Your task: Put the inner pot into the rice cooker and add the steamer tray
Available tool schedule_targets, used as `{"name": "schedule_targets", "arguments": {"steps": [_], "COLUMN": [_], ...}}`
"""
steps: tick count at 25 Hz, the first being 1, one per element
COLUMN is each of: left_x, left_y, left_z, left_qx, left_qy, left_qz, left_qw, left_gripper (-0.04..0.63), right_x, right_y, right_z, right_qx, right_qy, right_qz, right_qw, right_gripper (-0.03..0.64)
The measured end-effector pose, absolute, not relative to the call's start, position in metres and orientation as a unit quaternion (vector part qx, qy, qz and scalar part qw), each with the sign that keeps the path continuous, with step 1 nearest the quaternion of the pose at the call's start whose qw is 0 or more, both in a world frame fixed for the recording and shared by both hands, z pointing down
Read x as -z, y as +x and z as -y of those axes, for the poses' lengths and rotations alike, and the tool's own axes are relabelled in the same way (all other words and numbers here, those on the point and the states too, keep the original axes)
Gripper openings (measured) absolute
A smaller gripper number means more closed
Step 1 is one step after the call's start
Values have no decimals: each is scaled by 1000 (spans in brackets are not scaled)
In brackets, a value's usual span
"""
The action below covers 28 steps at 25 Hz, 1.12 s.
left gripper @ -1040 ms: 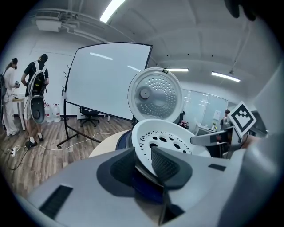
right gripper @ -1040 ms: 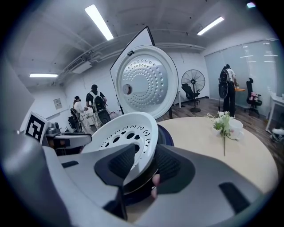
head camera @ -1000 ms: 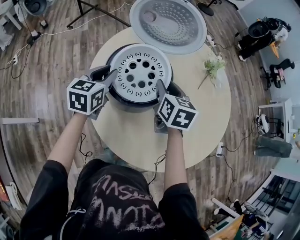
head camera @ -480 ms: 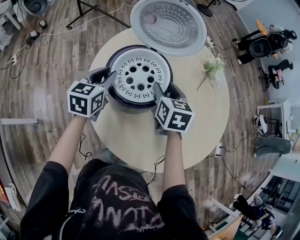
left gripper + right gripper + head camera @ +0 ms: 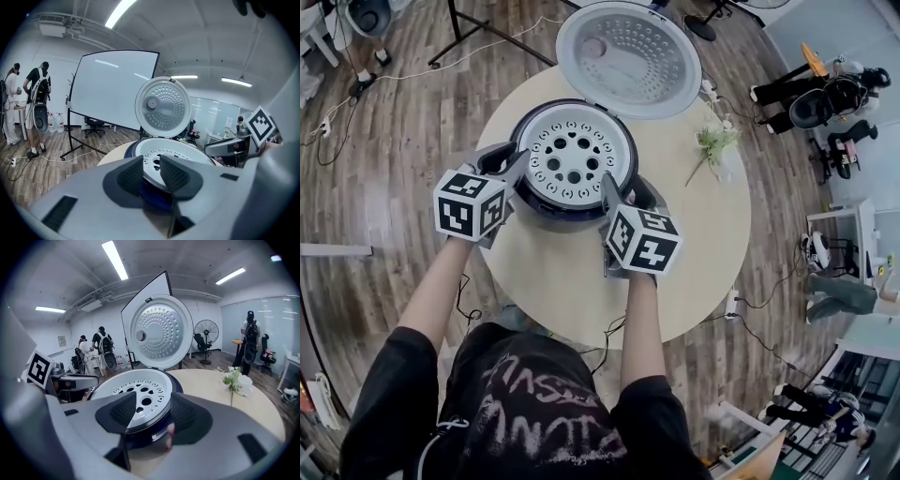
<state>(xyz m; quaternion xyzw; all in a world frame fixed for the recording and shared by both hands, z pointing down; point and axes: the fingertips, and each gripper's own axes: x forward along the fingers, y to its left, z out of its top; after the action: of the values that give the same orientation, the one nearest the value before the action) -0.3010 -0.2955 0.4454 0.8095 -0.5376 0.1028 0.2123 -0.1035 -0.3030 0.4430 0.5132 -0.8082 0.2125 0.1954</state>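
Note:
The white perforated steamer tray (image 5: 572,155) sits in the top of the dark rice cooker (image 5: 546,208) on the round table, and its lid (image 5: 628,56) stands open behind. The tray covers whatever is inside the cooker. My left gripper (image 5: 517,165) is at the tray's left rim, and in the left gripper view its pads (image 5: 174,174) are closed on that rim (image 5: 154,161). My right gripper (image 5: 617,187) is at the front right rim. Its jaws have just been opening, and the rim (image 5: 140,404) lies between the parted pads (image 5: 117,416) without being pressed.
A small vase of flowers (image 5: 712,145) stands on the table (image 5: 581,281) to the right of the cooker. Cables run down from the table's front edge. On the wooden floor around it are office chairs, a screen stand (image 5: 112,89), a fan (image 5: 206,333) and several people.
The steamer tray has settled lower into the cooker. The right gripper's jaws have spread apart around the rim. The left gripper has stayed in place.

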Motion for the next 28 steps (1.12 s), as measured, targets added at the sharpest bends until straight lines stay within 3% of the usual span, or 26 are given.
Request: {"name": "schedule_targets", "arguments": {"steps": [13, 28], "left_x": [-419, -393], "left_y": [-292, -277], "left_z": [256, 192], "left_qx": [-70, -57], "left_qy": [813, 821], "left_qz": [546, 549], "left_qw": [187, 143], "left_gripper": [106, 33], "right_x": [-424, -408], "right_y": [-80, -44], "right_z": [254, 177], "right_qx": [-218, -211], "right_qy": [535, 553], "right_qz": [806, 803], "right_qw": [126, 60], "right_gripper": [161, 23]}}
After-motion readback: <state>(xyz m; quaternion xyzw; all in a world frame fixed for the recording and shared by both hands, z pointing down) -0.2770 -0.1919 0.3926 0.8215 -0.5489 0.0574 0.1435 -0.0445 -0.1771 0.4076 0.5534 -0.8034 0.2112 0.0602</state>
